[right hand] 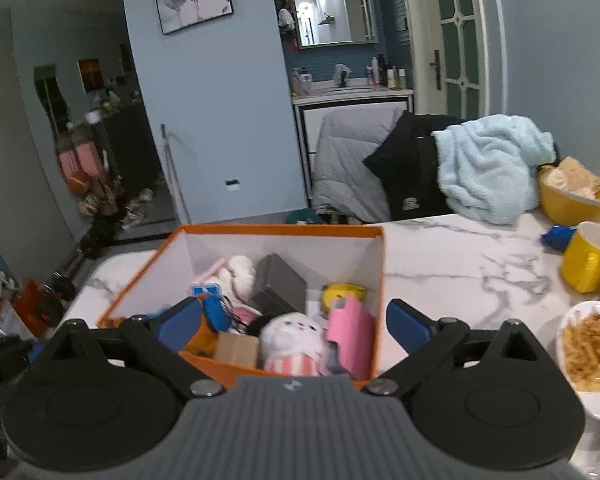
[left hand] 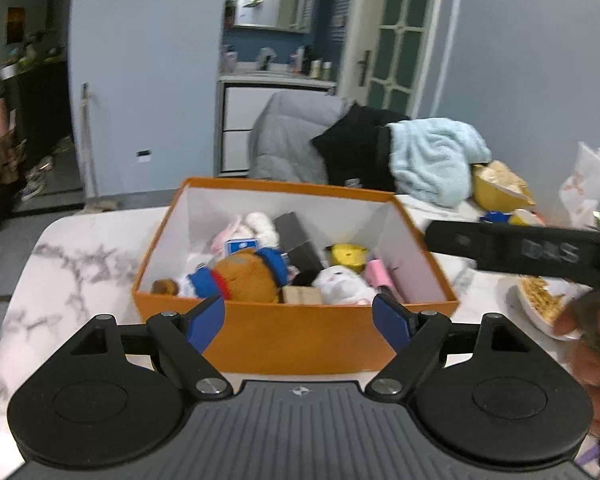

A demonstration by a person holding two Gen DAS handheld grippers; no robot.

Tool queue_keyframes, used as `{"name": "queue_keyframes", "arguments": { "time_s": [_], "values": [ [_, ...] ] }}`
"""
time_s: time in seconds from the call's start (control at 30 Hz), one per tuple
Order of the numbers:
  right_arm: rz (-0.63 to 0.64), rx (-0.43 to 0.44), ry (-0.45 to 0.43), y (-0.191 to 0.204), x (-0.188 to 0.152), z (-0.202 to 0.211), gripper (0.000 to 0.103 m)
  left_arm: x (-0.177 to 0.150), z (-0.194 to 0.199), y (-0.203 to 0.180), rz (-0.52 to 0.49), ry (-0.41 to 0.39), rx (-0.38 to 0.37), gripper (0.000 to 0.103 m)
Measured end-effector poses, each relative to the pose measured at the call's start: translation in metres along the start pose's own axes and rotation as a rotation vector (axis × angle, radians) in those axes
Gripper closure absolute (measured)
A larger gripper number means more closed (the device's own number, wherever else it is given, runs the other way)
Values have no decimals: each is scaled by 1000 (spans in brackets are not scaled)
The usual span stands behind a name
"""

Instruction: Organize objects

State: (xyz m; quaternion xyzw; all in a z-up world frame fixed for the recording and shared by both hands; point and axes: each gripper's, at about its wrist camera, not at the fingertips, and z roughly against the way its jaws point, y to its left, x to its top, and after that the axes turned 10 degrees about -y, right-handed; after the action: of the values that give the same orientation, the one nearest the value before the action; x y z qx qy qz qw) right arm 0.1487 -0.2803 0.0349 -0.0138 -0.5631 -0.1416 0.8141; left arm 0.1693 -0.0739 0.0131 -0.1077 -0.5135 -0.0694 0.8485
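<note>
No writing reads clearly: the pale letters on the black bar of the right gripper [left hand: 540, 250], seen from the left wrist, are blurred, and so is the small white logo on the black jacket [right hand: 410, 168] draped over the chair behind the orange box [left hand: 300, 328]; the left gripper [left hand: 298, 320] hangs just in front of the box's near wall with its blue pads spread wide and nothing between them, touching nothing; the right gripper [right hand: 294, 326] hangs over the box's near right corner, likewise wide open and empty; inside the box lie a brown plush [left hand: 246, 276] in blue, a white plush [right hand: 294, 340], a pink case [right hand: 350, 336], a grey box [right hand: 280, 286], a yellow toy [left hand: 346, 254] and a small cardboard block [right hand: 238, 350]; the box stands on a white marble worktop [right hand: 460, 264]; right of the box are a yellow mug [right hand: 586, 258] and a plate of noodles [right hand: 588, 350]; behind it, a pale blue fleece [right hand: 488, 164], blue walls and a mirror [right hand: 334, 2] over a washbasin.
</note>
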Motion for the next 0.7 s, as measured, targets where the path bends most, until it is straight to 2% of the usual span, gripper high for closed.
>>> {"name": "queue_keyframes", "arguments": {
  "time_s": [0.3, 0.47, 0.6, 0.7],
  "values": [
    [58, -48, 60, 6, -16, 11, 1, -5, 1, 11, 52, 58, 105, 7],
    [61, -38, 81, 5, -26, 15, 1, -12, 9, 9, 17, 55, 103, 7],
    [73, -68, 87, 6, -33, 15, 1, -20, 4, 10, 48, 106, 110, 7],
    [65, -84, 86, 6, -36, 13, 1, -23, 1, 7, 28, 123, 124, 7]
  ]
}}
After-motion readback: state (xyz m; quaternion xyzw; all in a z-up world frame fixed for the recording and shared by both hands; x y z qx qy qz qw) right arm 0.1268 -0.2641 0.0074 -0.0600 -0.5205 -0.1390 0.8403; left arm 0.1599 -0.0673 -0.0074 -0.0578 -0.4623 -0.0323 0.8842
